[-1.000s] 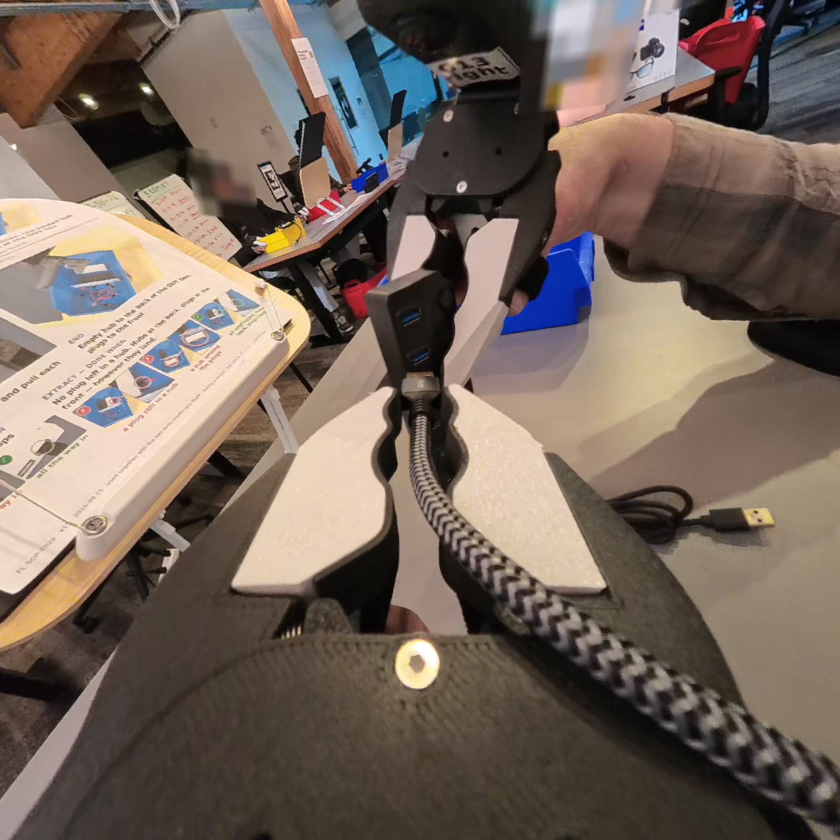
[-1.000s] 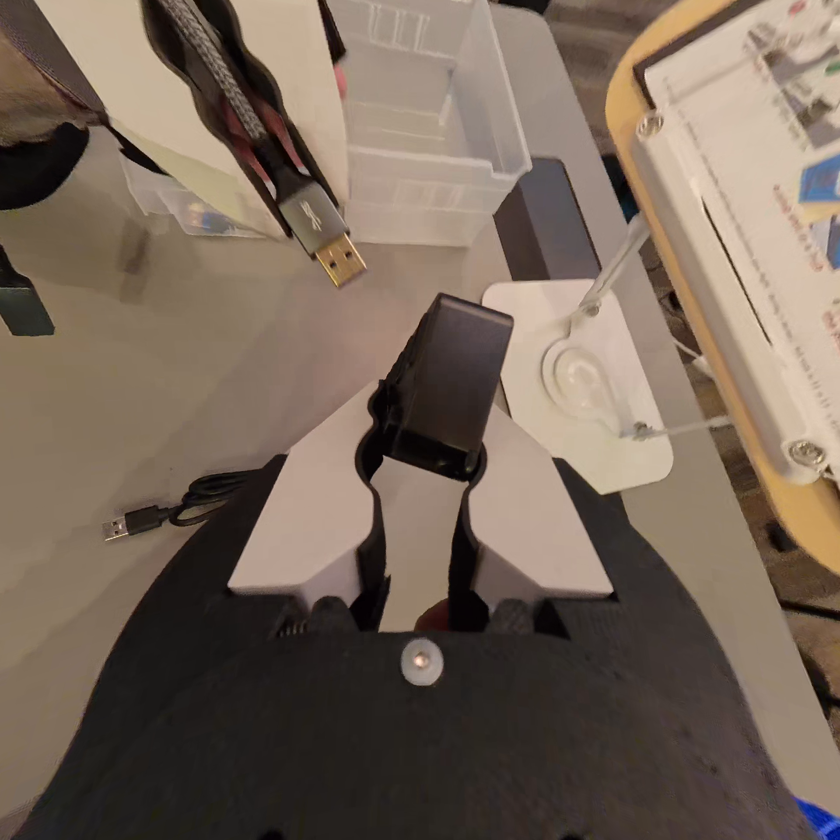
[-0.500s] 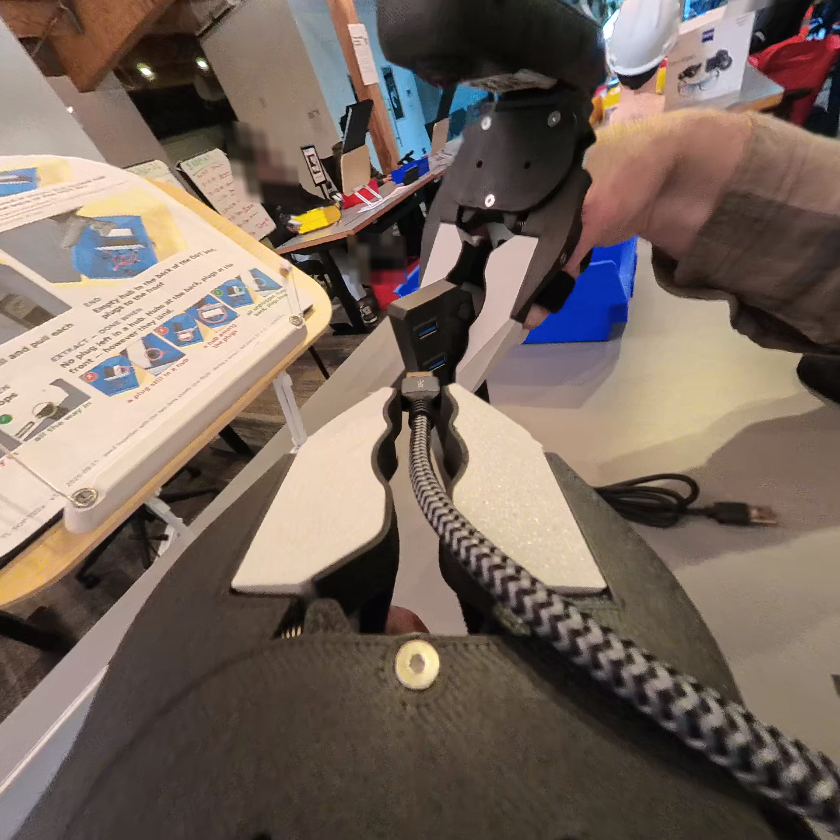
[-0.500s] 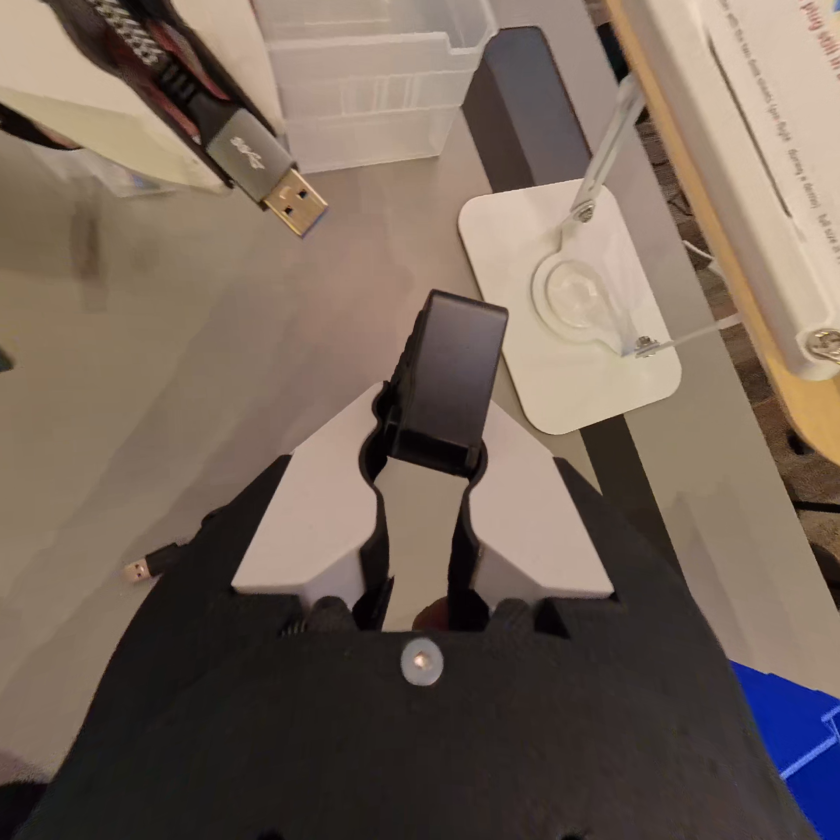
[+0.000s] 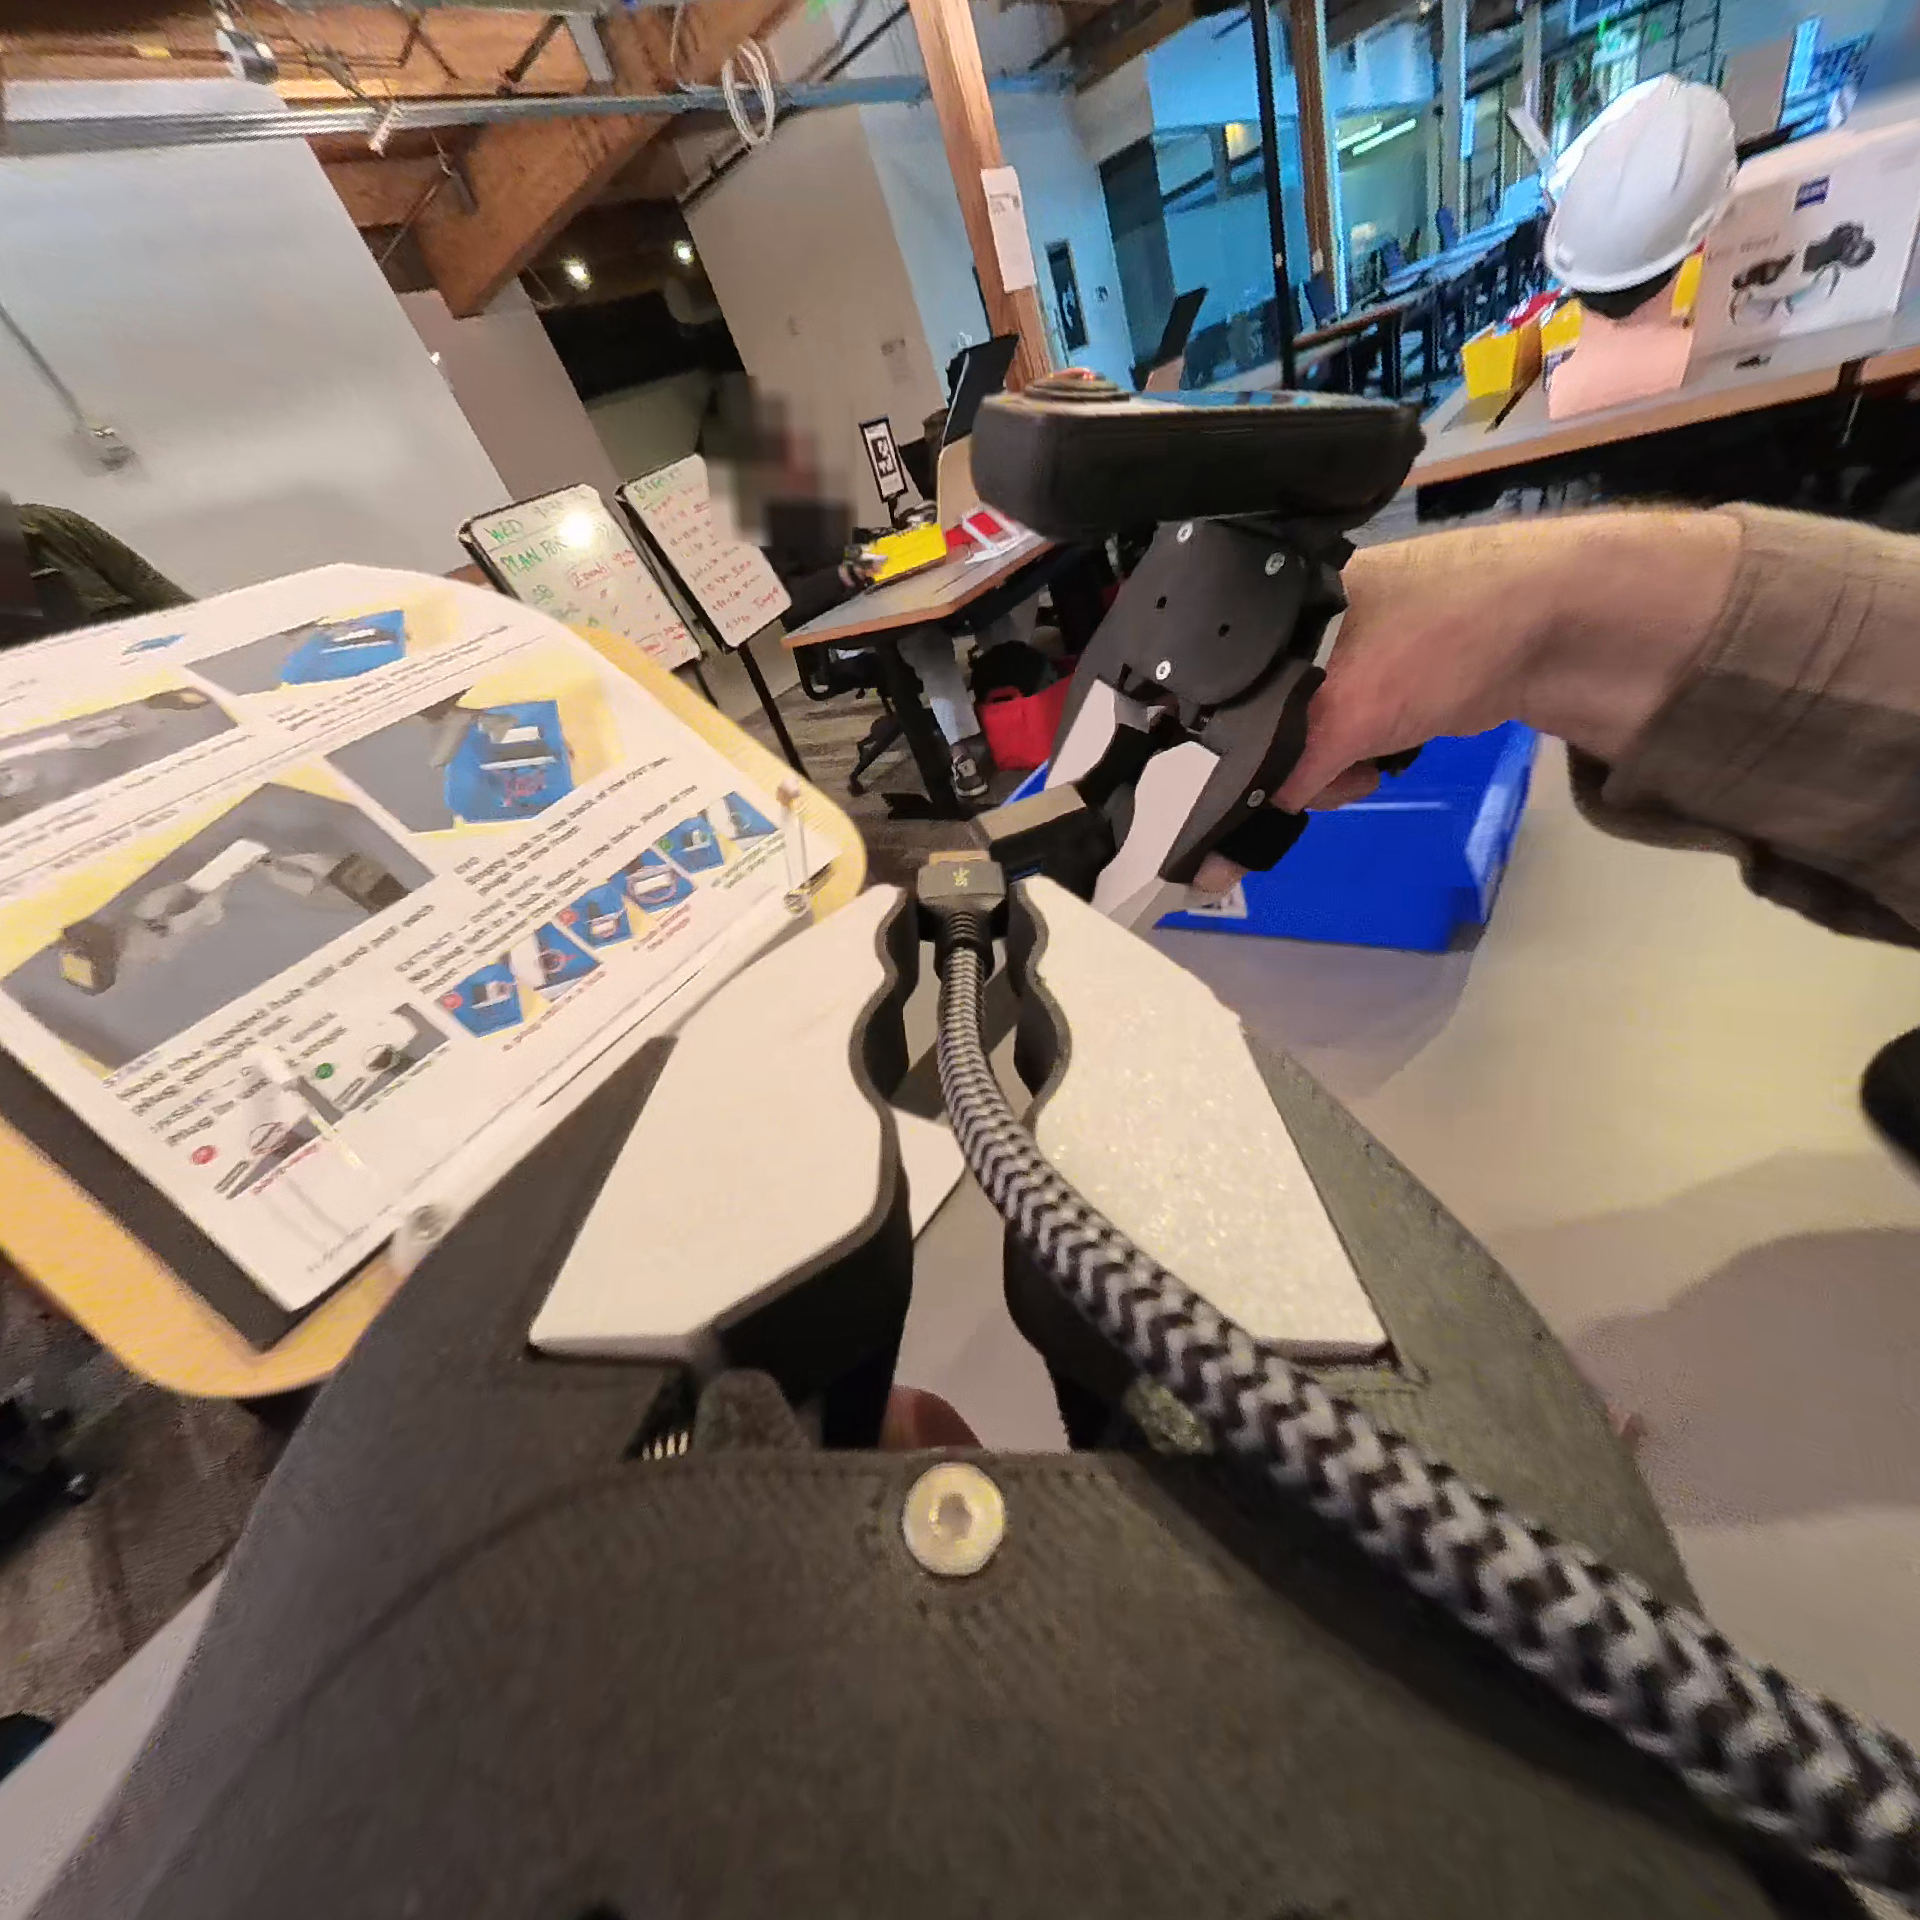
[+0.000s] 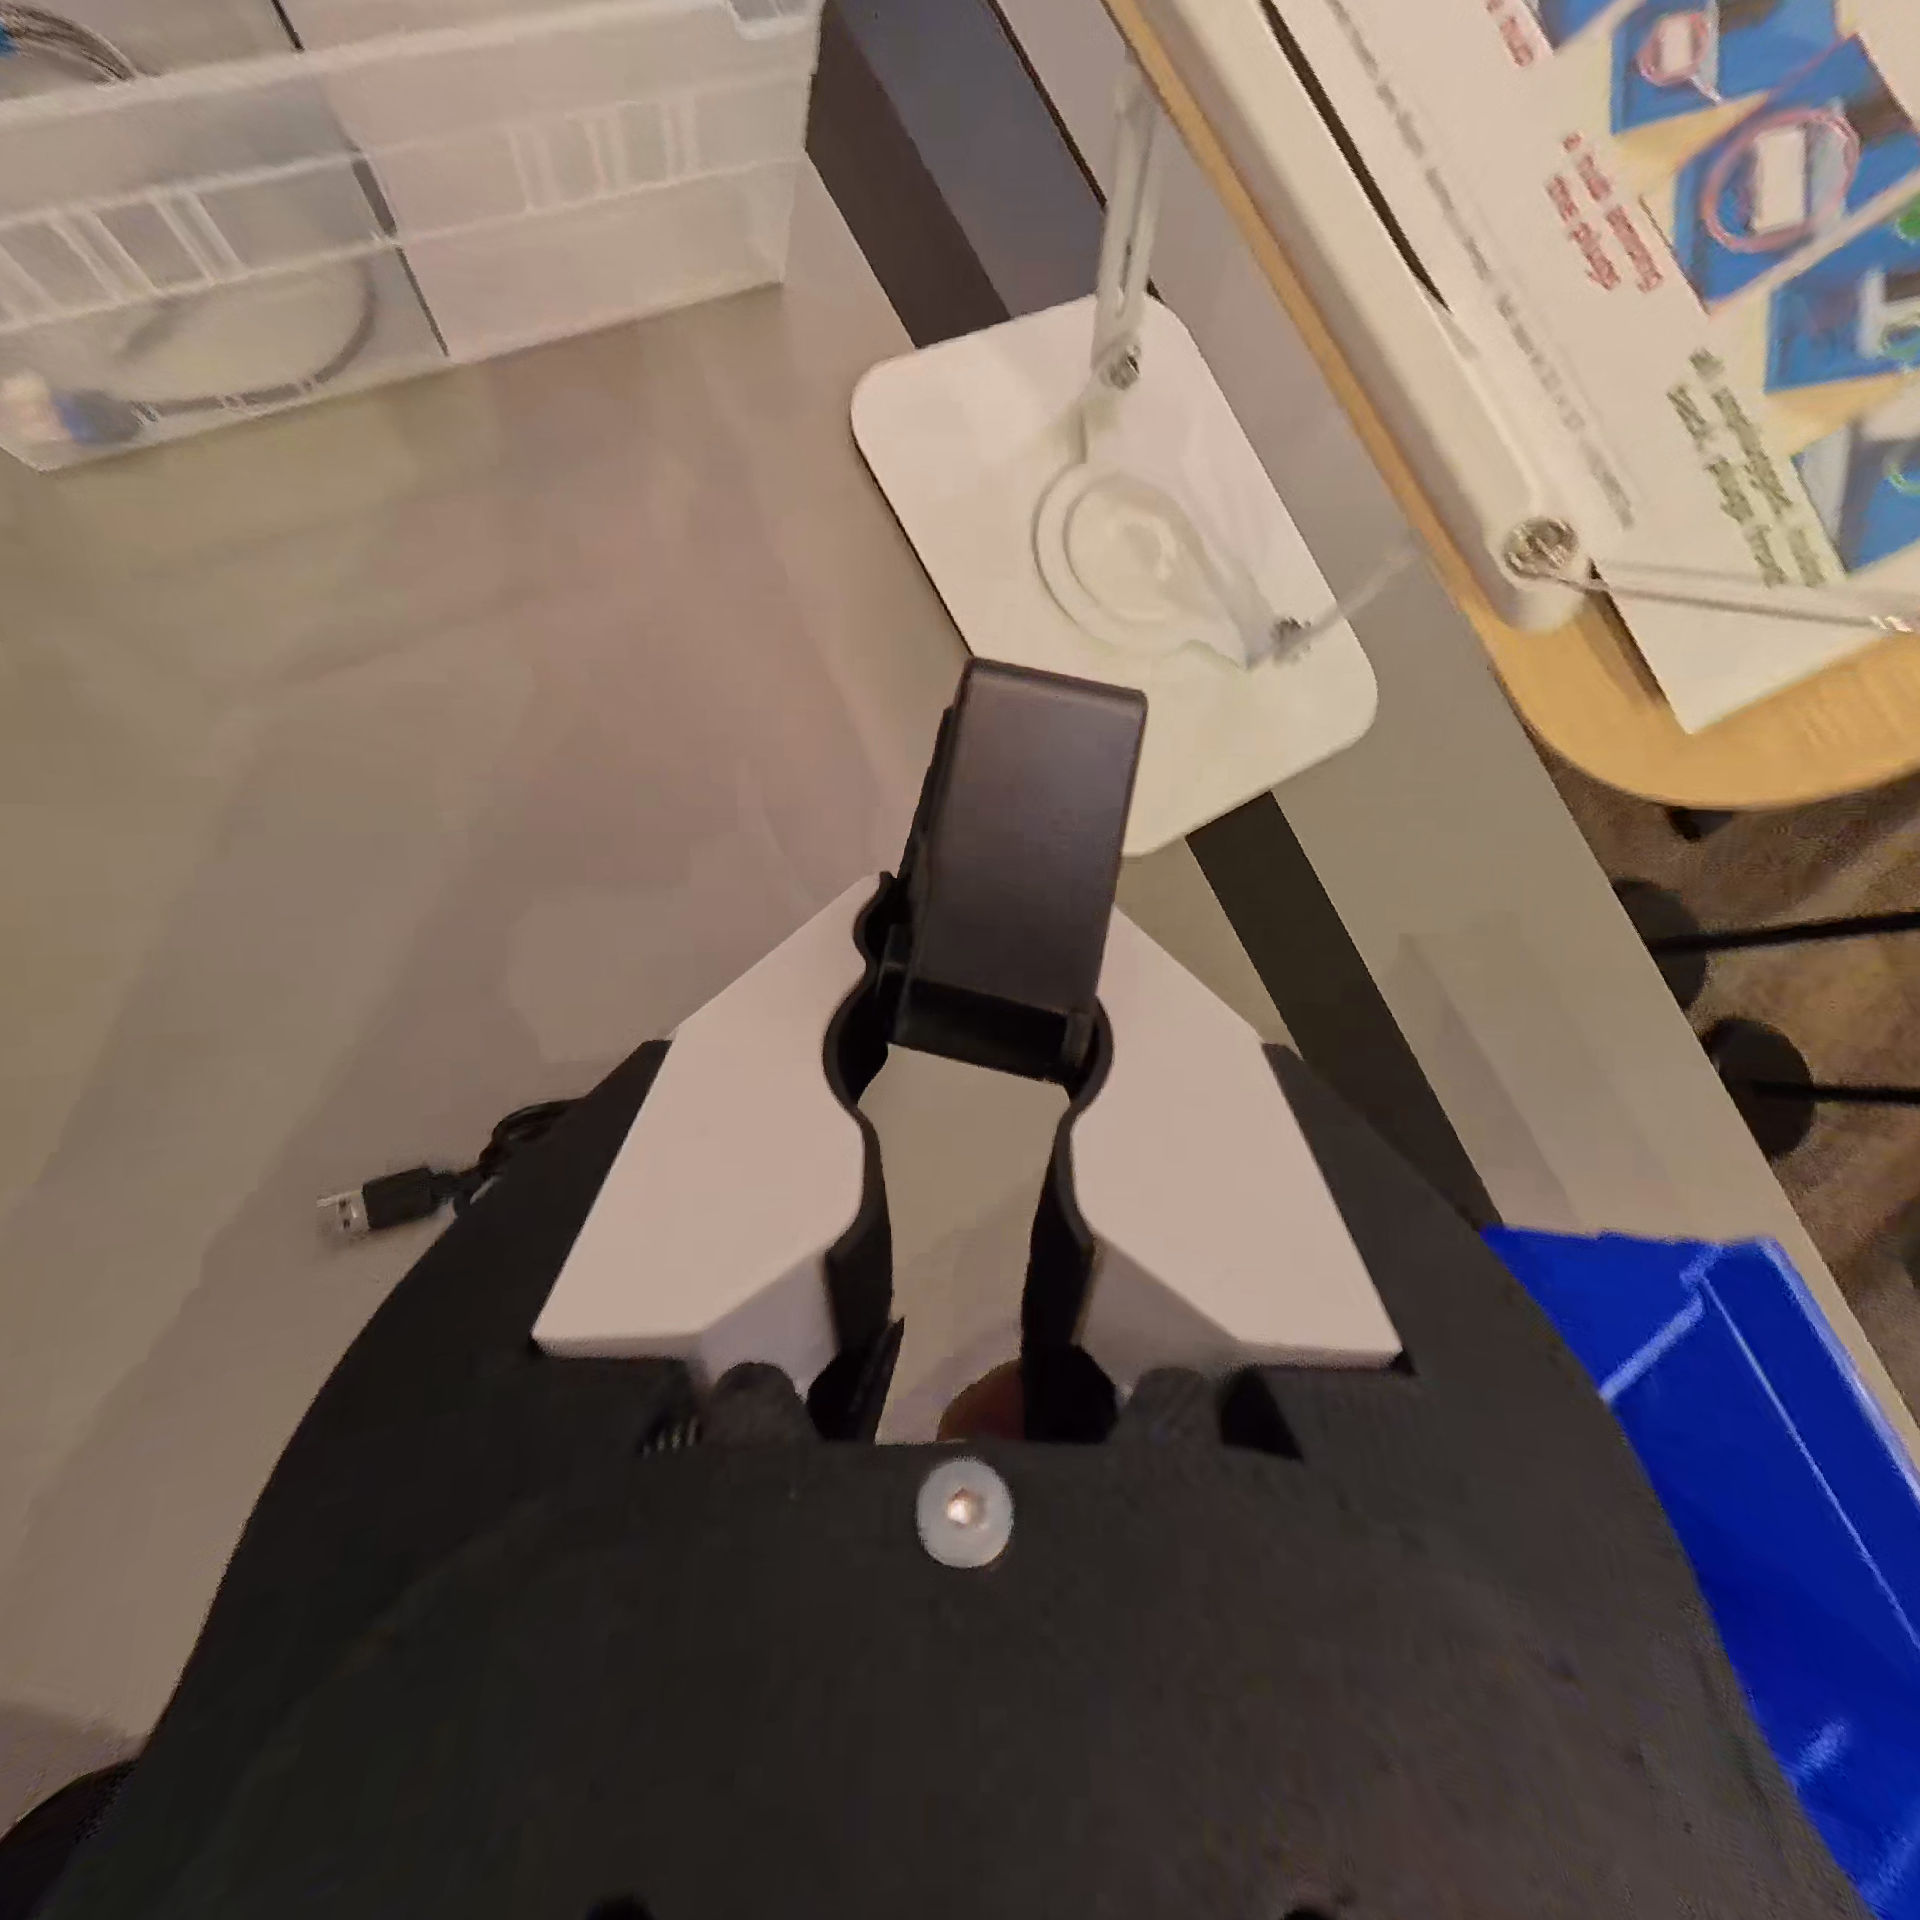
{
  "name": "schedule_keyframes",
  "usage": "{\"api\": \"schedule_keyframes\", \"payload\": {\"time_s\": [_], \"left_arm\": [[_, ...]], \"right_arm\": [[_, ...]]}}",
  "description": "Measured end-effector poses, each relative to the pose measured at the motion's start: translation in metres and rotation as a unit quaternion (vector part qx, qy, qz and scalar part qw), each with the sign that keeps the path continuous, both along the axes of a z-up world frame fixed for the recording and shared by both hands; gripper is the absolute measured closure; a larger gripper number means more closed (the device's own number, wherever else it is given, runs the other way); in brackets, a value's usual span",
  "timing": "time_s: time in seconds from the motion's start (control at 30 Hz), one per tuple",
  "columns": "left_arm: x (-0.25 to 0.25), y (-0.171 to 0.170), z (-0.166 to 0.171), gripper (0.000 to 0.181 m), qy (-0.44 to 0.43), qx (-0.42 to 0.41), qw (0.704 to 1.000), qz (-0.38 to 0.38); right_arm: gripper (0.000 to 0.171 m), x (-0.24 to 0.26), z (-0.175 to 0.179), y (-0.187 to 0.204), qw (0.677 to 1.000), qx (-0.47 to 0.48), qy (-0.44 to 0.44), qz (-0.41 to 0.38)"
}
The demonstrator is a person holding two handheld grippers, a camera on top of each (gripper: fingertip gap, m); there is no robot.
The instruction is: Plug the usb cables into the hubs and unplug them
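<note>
My left gripper (image 5: 961,909) is shut on the dark plug (image 5: 961,883) of a black-and-white braided USB cable (image 5: 1049,1174), which trails back over the gripper body. My right gripper (image 6: 982,1023) is shut on one end of a black USB hub (image 6: 1023,831), which sticks out forward above the table. In the left wrist view the right gripper (image 5: 1086,847), held by a hand (image 5: 1475,665), carries the hub (image 5: 1029,826) just beyond and right of the plug, apart from it. The plug's metal tip is hidden.
An instruction board (image 5: 343,883) on a white stand base (image 6: 1112,582) sits by the table edge. A clear bin (image 6: 395,208) holds cables. A thin black USB cable (image 6: 384,1226) lies on the grey table (image 6: 364,779). A blue bin (image 6: 1766,1538) (image 5: 1382,862) is nearby. Left tips to right tips: about 15 cm.
The plug and left gripper have left the right wrist view. The right gripper has swung the hub away to the side, no longer in line with the plug. Both grippers stay shut.
</note>
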State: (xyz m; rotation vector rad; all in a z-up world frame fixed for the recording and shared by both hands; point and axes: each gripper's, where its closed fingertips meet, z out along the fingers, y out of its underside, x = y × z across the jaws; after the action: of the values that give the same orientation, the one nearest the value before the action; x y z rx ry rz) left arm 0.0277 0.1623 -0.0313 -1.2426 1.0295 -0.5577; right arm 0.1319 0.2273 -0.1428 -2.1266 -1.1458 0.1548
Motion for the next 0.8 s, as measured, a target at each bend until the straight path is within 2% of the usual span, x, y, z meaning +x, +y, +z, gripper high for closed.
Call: {"api": "schedule_keyframes", "payload": {"time_s": [0.1, 0.23, 0.4, 0.53, 0.8], "left_arm": [[0.024, -0.012, -0.012, 0.165, -0.012, -0.008, 1.000, 0.003], [0.045, -0.012, -0.038, 0.165, -0.034, -0.019, 0.999, 0.018], [0.055, -0.001, -0.068, 0.165, -0.065, -0.045, 0.996, 0.043], [0.052, 0.006, -0.071, 0.165, -0.117, -0.055, 0.990, 0.051], [0.068, 0.005, -0.098, 0.165, -0.116, -0.029, 0.992, 0.031]], "right_arm": [[0.148, 0.010, 0.002, -0.017, 1.000, 0.002, 0.013, -0.021], [0.148, 0.020, -0.021, -0.028, 0.998, -0.004, 0.019, -0.054], [0.148, 0.023, -0.029, -0.027, 0.996, -0.002, 0.050, -0.076], [0.149, 0.025, -0.029, -0.023, 0.992, -0.007, 0.091, -0.083], [0.149, 0.023, -0.030, -0.020, 0.990, -0.010, 0.114, -0.082]]}}
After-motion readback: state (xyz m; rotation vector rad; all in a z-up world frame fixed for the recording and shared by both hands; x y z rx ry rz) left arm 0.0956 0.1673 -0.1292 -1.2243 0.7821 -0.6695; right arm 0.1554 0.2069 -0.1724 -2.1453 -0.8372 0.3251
